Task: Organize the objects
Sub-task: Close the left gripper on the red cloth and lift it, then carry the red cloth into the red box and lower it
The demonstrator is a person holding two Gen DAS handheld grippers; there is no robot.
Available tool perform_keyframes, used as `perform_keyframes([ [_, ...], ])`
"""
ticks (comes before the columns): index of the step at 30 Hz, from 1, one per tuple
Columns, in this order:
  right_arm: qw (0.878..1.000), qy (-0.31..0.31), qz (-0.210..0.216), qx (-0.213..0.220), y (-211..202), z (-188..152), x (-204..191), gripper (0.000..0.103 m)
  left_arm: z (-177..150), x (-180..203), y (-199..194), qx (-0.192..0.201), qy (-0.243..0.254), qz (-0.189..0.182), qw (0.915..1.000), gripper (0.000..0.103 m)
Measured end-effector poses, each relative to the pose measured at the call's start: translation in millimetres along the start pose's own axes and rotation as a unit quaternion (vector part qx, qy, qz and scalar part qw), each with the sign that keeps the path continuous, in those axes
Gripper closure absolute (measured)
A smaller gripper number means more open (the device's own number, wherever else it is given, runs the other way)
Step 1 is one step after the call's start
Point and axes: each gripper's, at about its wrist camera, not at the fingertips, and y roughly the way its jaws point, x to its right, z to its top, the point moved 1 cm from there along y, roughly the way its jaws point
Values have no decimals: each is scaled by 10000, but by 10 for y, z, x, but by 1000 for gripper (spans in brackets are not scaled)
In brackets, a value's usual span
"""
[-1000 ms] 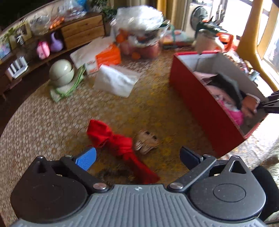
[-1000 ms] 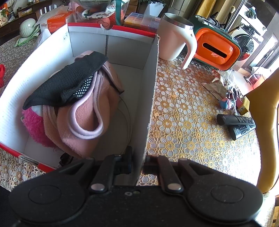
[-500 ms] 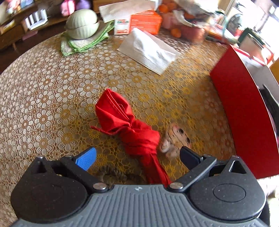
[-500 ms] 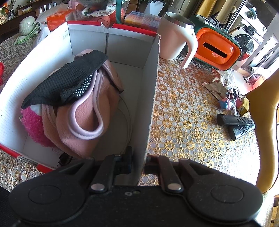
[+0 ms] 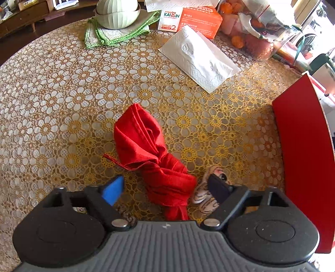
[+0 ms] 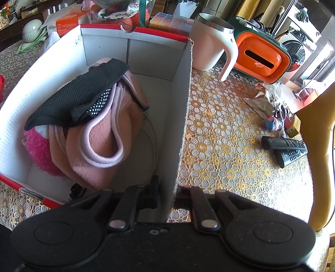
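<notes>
Below, the left gripper (image 5: 165,186) is closing around the knotted red cloth (image 5: 155,154), pads not yet touching; its finger half-hides a striped toy (image 5: 204,198). The right gripper (image 6: 167,194) pinches the box wall (image 6: 184,117).

Knotted red cloth (image 5: 155,154) lies beside striped toy (image 5: 206,198) near red box (image 5: 303,159).

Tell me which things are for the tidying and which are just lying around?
For the tidying: red cloth, striped toy, red box, left hand-held gripper closing around the cloth.
Lying around: tissue, green bowl, mug, remotes.
</notes>
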Motion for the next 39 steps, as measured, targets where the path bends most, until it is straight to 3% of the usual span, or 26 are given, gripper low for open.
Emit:
perform_keyframes([
  [4, 10000, 27, 12, 1, 9, -1, 4, 92, 10, -6, -23, 37, -56, -34, 10000, 52],
  [8, 10000, 11, 3, 2, 5, -8, -10, 92, 1, -9, -63, 50, -61, -55, 10000, 60],
  [17, 10000, -14, -12, 5, -9, -10, -23, 93, -45, 73, -439, 169, 372, -34, 9992, 63],
  [26, 10000, -21, 30, 4, -7, 1, -6, 94, -150, 379, -901, 210, 1254, -20, 9919, 63],
  [31, 10000, -31, 53, -4, -7, 10, 1, 94, -165, 712, -1190, 366, 1740, -249, 9837, 63],
  [39, 10000, -34, 63, 8, -14, 15, 3, 94, -204, 1497, -1481, 512, 2580, -624, 9628, 63],
])
